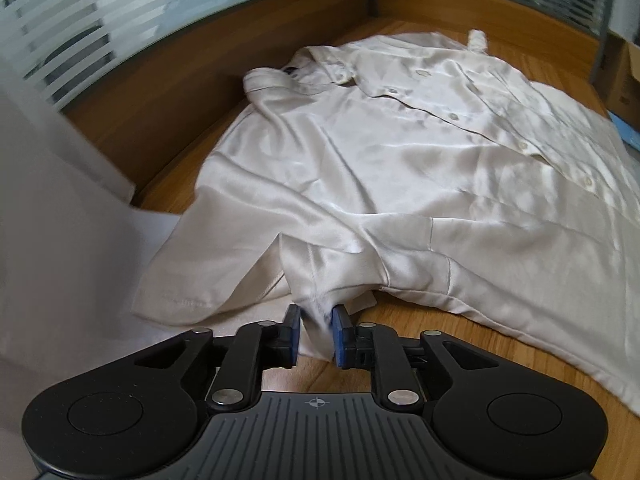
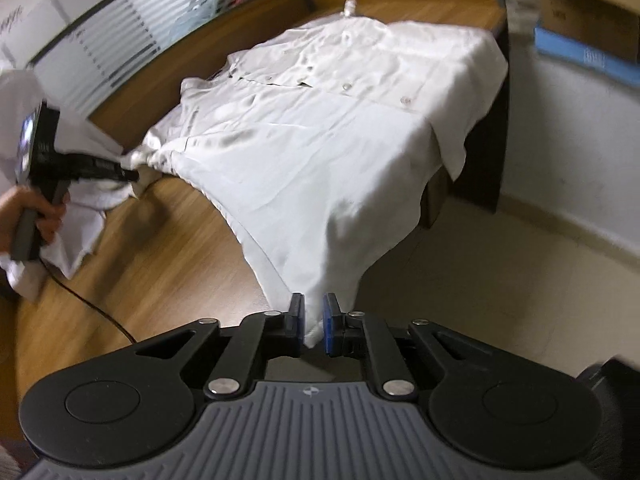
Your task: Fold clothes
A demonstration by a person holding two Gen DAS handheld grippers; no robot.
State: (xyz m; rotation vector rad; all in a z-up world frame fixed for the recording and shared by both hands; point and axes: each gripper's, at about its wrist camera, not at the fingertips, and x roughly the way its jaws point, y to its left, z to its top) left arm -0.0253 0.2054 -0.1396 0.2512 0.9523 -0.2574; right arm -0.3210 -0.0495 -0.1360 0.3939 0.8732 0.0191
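A white satin button-up shirt [image 1: 400,160] lies front up on the wooden table [image 1: 420,344], collar at the far left. My left gripper [image 1: 316,320] stands slightly open at the near sleeve and side seam, with a bunch of that cloth loose between its blue pads [image 1: 339,332]. In the right wrist view the shirt [image 2: 320,140] tents up from the table to my right gripper [image 2: 314,320], also slightly open with the hem corner between its pads. The left gripper [image 2: 132,176] shows there too, at the shirt's left edge, held by a hand [image 2: 44,216].
More white cloth [image 1: 60,240] lies at the left of the table. The shirt's far side hangs over the table's right edge [image 2: 460,152], with floor beyond. A wooden wall with striped glass [image 1: 120,40] backs the table. Cardboard boxes [image 2: 588,4] stand at the right. A black cable [image 2: 100,312] crosses the tabletop.
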